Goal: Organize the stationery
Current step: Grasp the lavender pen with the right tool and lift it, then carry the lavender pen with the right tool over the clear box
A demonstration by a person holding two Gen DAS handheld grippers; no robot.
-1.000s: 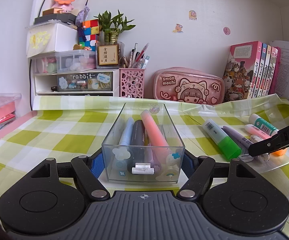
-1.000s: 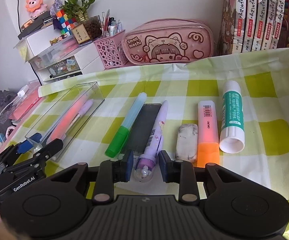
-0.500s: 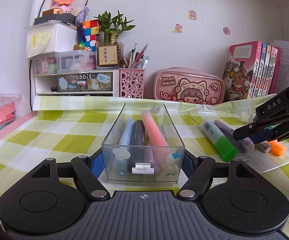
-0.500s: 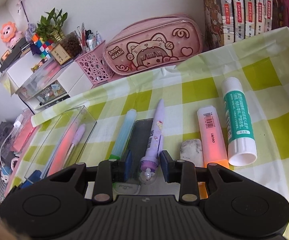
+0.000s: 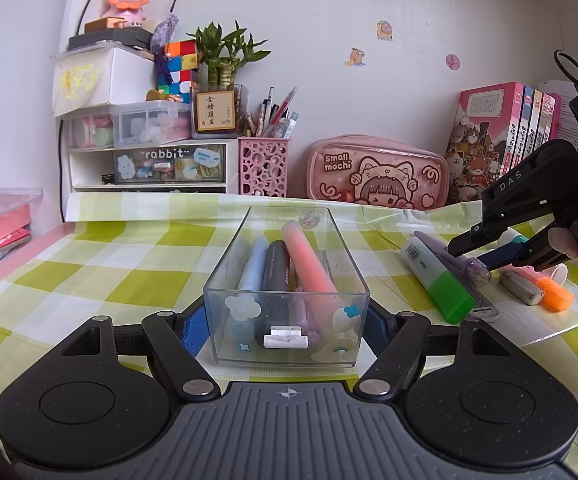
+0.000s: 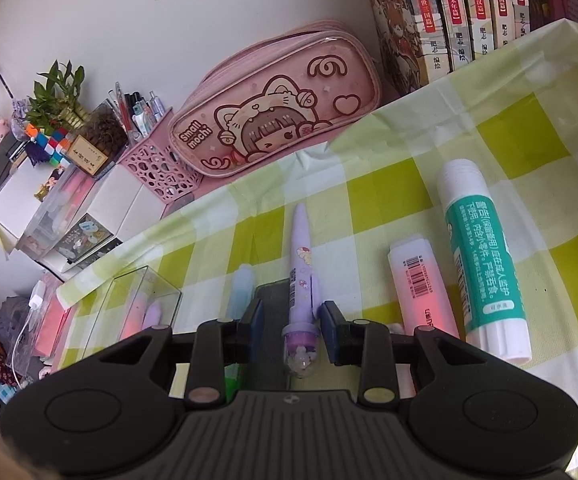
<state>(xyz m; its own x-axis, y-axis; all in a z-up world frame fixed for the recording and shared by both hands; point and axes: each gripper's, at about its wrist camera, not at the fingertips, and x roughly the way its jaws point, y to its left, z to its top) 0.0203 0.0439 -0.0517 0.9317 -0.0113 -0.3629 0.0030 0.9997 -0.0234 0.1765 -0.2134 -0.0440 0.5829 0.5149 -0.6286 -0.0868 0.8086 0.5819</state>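
While the clear box [image 5: 287, 280] is clamped at its near end by the left tool [image 5: 287, 330], several markers are already stowed in it. On the table [image 5: 101, 276] a green highlighter [image 5: 437, 276], eraser [image 5: 523, 290], orange highlighter [image 6: 423, 284] and glue stick [image 6: 483, 260] are left to sort. The purple pen [image 6: 301, 280] lies between the partly open jaws of the right tool [image 6: 291, 322], with gaps either side, so no grip is seen. Only the right wrist view shows those gaps; only the left shows the box's contents plainly.
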